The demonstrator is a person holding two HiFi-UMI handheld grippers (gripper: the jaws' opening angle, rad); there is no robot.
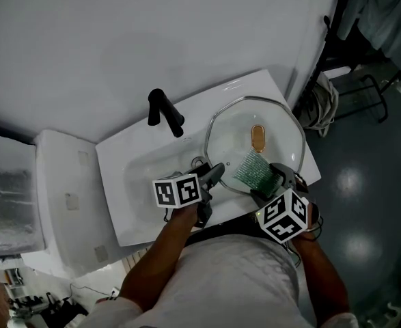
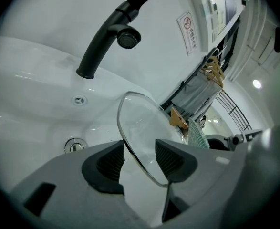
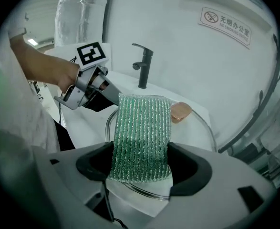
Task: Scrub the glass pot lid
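Over sink (image 1: 118, 183) right side: glass lid (image 1: 282, 142); faucet (image 1: 164, 113) behind-left; scrub pad (image 1: 253, 171) on lid, near edge.

A round, metal-rimmed glass pot lid (image 1: 275, 125) with an amber knob (image 1: 257, 137) lies over the right end of a white rectangular sink (image 1: 139, 176), right of the black tap (image 1: 164, 113). The left gripper (image 1: 214, 173) sits at the lid's left rim. The right gripper (image 1: 272, 178) clamps a green glittery mesh scrub pad (image 1: 252, 170), which lies on the glass just below the knob.
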